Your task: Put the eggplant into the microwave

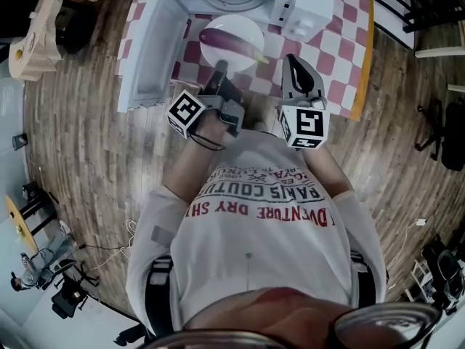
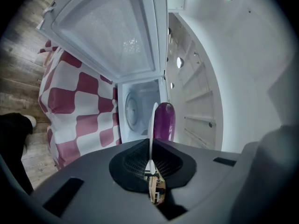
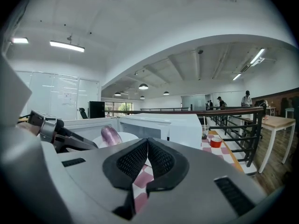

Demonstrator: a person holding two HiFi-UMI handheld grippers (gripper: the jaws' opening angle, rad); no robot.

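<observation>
Checkered tablecloth [image 1: 341,42] | eggplant [image 1: 229,42] on plate [image 1: 241,23], just beyond left gripper [image 1: 219,70] | jaws clamp rim

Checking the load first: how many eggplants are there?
1: the eggplant lies on the white plate, gripped at its rim by the left tongs, before the open microwave. None seems hidden.

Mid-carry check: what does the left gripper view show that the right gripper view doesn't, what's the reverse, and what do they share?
Only the left gripper view: the left gripper shut on the white plate at its rim, and the turntable inside the microwave.
Only the right gripper view: the right gripper, jaws together and empty, a red tub on the table, and the railing.
Both: the eggplant on the plate, the microwave, and the checked cloth.
</observation>
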